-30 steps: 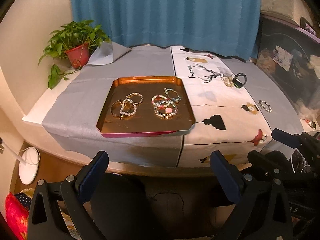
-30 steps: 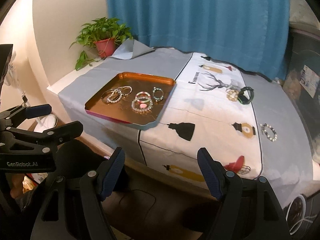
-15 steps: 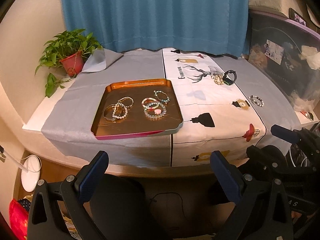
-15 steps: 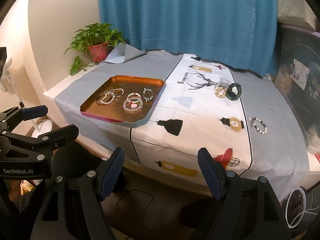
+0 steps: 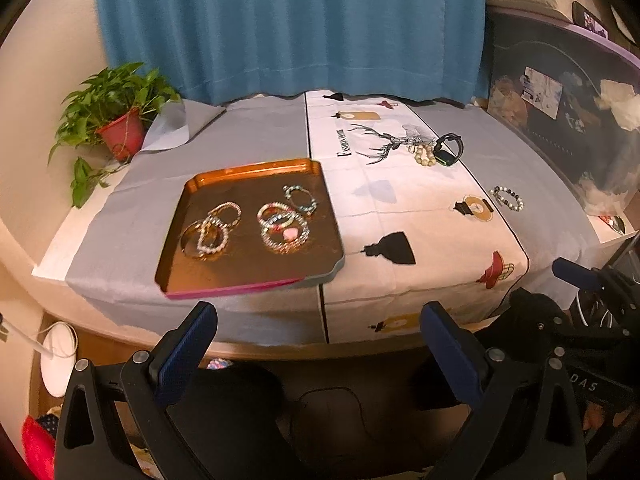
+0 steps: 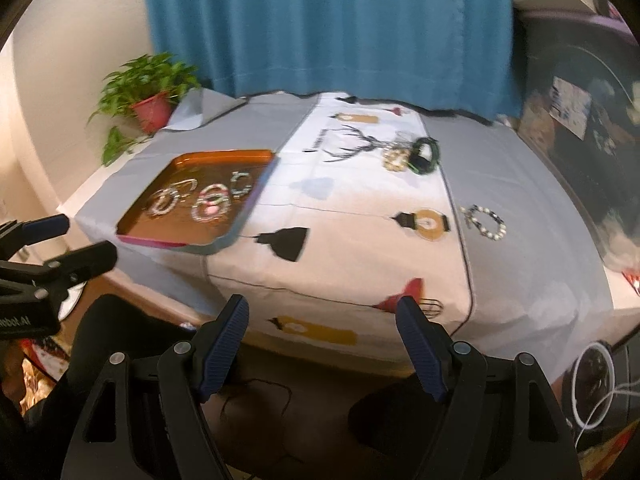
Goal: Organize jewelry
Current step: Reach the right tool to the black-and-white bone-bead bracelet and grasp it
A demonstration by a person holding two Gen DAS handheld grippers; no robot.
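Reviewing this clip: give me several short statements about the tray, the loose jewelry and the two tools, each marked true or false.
1. Several bracelets lie in the orange tray. True.
2. The left tool grips a bracelet. False: it is open and empty.
3. A black-and-white bead bracelet lies on the cloth outside the tray. True.
4. The right tool is shut. False: it is open, holding nothing.
5. The potted plant stands in the tray. False: it stands at the table's far left corner.

Orange tray (image 5: 240,264), blue curtain (image 5: 288,28) — grey-and-white printed tablecloth (image 5: 424,216).
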